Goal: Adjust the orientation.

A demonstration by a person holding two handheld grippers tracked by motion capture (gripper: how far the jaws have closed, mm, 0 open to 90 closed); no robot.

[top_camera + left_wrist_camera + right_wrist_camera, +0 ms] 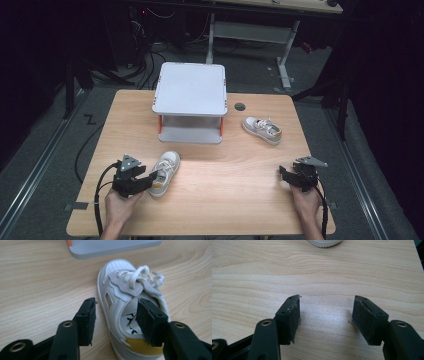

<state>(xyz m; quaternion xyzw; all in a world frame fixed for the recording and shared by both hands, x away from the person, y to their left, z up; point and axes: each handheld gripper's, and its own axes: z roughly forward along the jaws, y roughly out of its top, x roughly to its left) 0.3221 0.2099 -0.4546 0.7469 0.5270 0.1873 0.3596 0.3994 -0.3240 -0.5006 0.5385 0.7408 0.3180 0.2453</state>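
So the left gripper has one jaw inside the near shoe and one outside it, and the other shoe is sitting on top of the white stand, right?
Not quite. The other shoe lies on the table, to the right of the white stand, not on top of it; the high view shows this. The rest holds: in the left gripper view the left gripper has one jaw inside the near shoe and one outside.

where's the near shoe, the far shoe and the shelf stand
near shoe (117,290), left gripper view, on its laced tongue
far shoe (262,130), high view, on its upper
shelf stand (190,89), high view, on its top plate
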